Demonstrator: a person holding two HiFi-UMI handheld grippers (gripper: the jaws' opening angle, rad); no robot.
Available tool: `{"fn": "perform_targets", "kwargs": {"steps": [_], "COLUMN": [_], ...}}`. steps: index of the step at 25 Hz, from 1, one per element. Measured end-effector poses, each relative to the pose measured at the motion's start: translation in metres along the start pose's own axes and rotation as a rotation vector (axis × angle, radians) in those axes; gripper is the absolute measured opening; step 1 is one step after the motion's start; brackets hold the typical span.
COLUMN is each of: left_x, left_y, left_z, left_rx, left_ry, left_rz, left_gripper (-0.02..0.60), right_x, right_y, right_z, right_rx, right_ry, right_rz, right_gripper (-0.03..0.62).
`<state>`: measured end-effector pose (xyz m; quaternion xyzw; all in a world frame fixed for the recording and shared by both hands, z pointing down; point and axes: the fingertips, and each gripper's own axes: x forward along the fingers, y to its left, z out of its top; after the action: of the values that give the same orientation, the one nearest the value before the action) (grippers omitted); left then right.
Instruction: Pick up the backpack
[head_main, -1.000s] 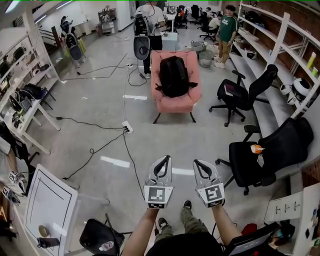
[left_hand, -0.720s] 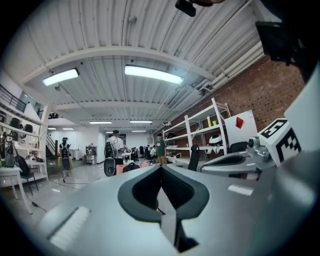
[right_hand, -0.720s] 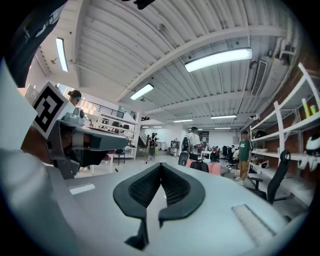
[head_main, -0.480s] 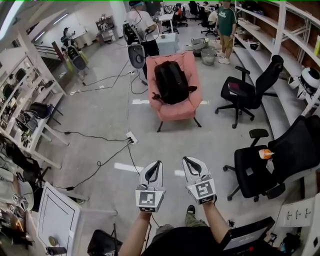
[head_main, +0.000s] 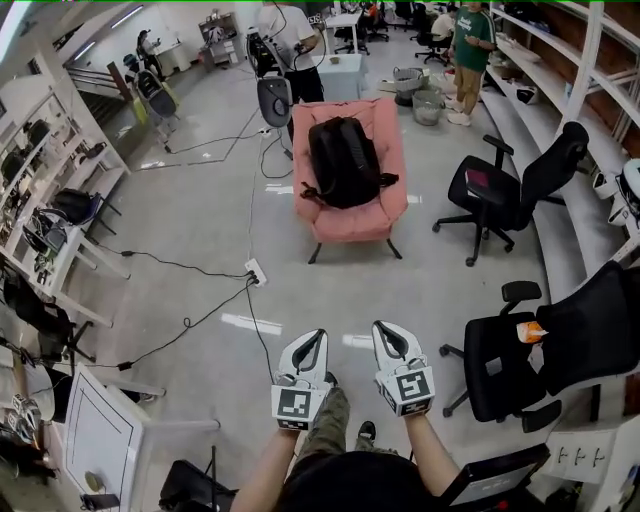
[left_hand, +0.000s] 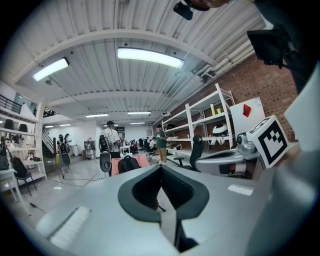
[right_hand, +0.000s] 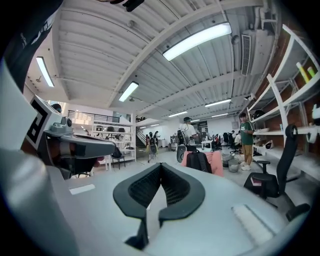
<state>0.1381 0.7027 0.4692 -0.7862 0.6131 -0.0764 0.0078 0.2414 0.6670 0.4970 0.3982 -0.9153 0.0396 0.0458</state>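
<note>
Well, my left gripper (head_main: 316, 337) and right gripper (head_main: 383, 330) are both closed, with nothing between their ribbed black jaws. The rounded black backpack (head_main: 343, 160) lies on the padded pink armchair (head_main: 352, 222), well apart from both.

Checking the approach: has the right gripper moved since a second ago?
Yes. The right gripper has gone forward, toward the backpack, gaining on the near black office chair beside it.

We record the backpack (head_main: 345, 160) as matt black cloth and the armchair (head_main: 350, 222) as matt pink upholstery. The floor (head_main: 190, 250) is smooth, glossy grey. The left hand-held gripper (head_main: 312, 337) and right hand-held gripper (head_main: 385, 330) are matt grey plastic with ribbed black pads (right_hand: 142, 188).
</note>
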Motion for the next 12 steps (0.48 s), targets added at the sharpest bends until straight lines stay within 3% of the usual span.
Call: {"fn": "perform_targets", "kwargs": {"steps": [4, 12], "left_x": [0.064, 0.2], "left_y": [0.023, 0.093], "left_z": [-0.015, -0.004], "left_rx": [-0.05, -0.102], "left_ry": [-0.009, -0.046], "left_rz": [-0.003, -0.041], "left_gripper": [0.002, 0.002], "right_x": [0.041, 0.158], "right_y": [-0.039, -0.101], "right_z": [-0.01, 0.029], "right_rx": [-0.037, -0.131], "right_ry": [0.033, 0.095], "right_rz": [-0.016, -0.022], "right_gripper": [0.012, 0.012]}}
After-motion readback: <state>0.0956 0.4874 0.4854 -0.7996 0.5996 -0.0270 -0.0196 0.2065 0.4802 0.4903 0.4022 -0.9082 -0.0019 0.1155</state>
